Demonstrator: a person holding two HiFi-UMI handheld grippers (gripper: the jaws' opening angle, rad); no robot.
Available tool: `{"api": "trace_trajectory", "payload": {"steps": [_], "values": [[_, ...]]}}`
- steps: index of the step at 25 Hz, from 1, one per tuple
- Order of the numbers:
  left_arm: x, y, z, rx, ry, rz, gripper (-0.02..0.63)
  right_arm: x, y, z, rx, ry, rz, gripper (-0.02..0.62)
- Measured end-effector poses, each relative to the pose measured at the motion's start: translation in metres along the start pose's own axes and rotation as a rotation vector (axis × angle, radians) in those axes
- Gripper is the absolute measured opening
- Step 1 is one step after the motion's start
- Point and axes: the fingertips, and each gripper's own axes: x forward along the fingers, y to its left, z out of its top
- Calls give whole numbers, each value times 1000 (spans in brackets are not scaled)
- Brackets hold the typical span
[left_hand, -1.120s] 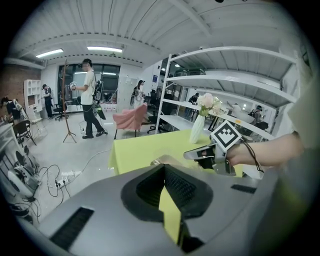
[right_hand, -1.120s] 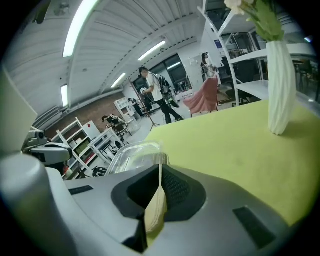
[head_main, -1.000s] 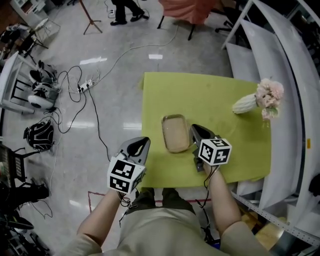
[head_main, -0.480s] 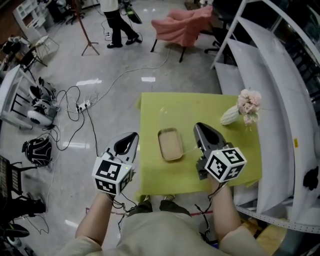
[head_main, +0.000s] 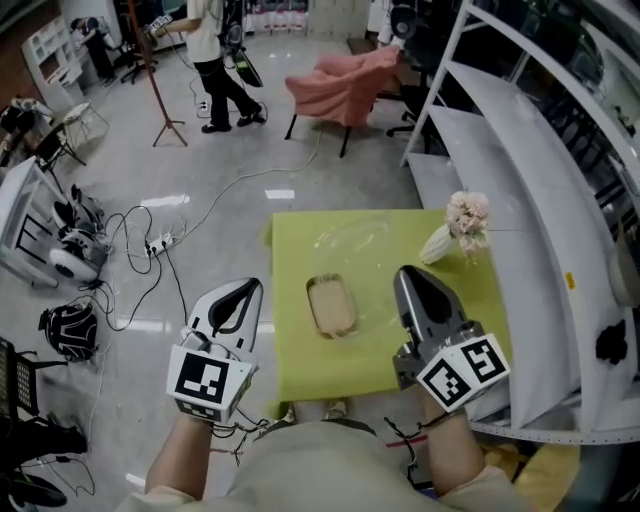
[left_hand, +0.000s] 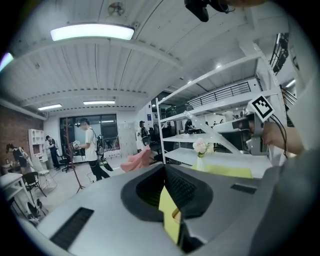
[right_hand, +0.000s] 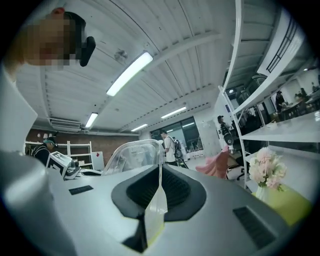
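My right hand-held gripper (right_hand: 158, 202) is clamped on the thin rim of the clear lid (right_hand: 134, 156), lifting it off the table (head_main: 372, 350), so the tan-filled container (head_main: 330, 305) sits uncovered. The left hand-held gripper (head_main: 245, 288), jaws together and empty, hangs past the table's left edge over open floor. The vase (head_main: 438, 243) and shelving (head_main: 520, 200) crowd the right.

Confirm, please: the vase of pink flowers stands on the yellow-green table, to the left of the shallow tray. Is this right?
Not quite. The vase of pink flowers stands on the yellow-green table, but to the right of the shallow tray, as the head view shows.
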Motion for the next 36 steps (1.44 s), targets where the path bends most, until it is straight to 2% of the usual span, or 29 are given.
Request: {"api": "trace_trajectory", "payload": {"steps": [4,8,17,22,29,36], "values": [[-24,-5,23,-11,-57,3,6,-24,12,6,-28,-15,-27,25],[-38,-12,31,3,-92,-3,6,-44,18,3,-59,-15,-63,25],[-53,-33,18,-17,-77,-51,6,-61,36,-17,-96,21,-52,23],[-55,-34,17,-21,-61,-42,6,-61,38,-20,-97,32,-46,25],[-55,-36,21,-18,-84,-45,6,-58,32,-23,-85,40,-61,25],[-52,-36,22,-25,-93,-48,6,-58,25,-14,-80,11,-77,25]]}}
